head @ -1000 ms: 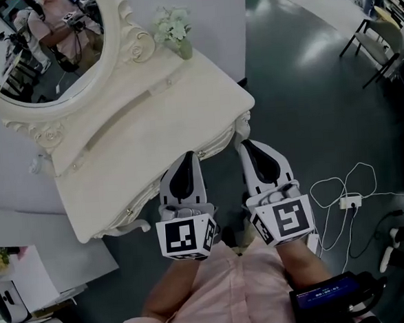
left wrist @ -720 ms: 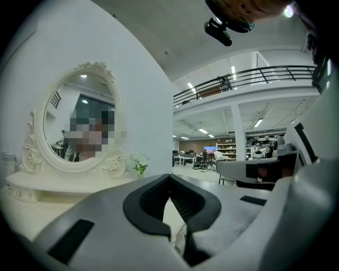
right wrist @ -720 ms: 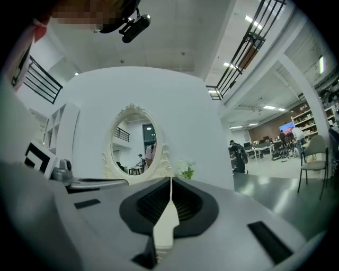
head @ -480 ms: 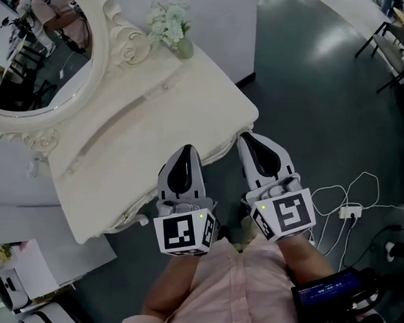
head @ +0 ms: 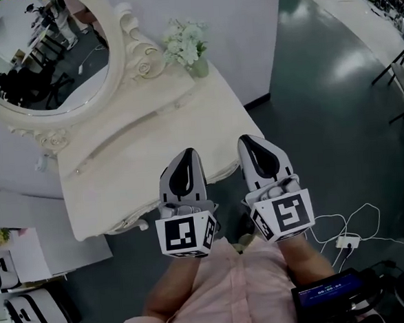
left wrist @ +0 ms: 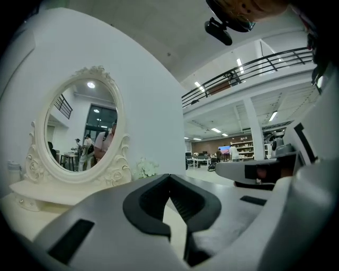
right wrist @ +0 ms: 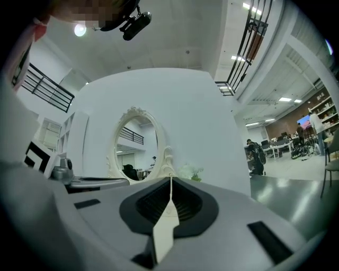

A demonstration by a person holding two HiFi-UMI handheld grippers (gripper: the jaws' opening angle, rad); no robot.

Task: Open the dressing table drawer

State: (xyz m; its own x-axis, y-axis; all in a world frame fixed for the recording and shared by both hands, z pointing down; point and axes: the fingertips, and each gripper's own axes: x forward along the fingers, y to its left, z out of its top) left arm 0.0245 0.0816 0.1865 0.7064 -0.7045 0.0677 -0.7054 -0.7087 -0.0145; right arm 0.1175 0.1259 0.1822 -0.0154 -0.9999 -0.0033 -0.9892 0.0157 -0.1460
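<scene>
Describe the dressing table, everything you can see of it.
The dressing table is cream-white, seemingly painted wood, with a scalloped front edge. An oval mirror in a carved scroll frame stands upright at its back, against the white wall. A vase of pale flowers sits on its far right corner. Its front is barely visible from above; no drawer is pulled out.

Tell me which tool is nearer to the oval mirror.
Left. The left tool points at the front edge of the dressing table, below the mirror. The right tool sits further right, by the table's front corner.
</scene>
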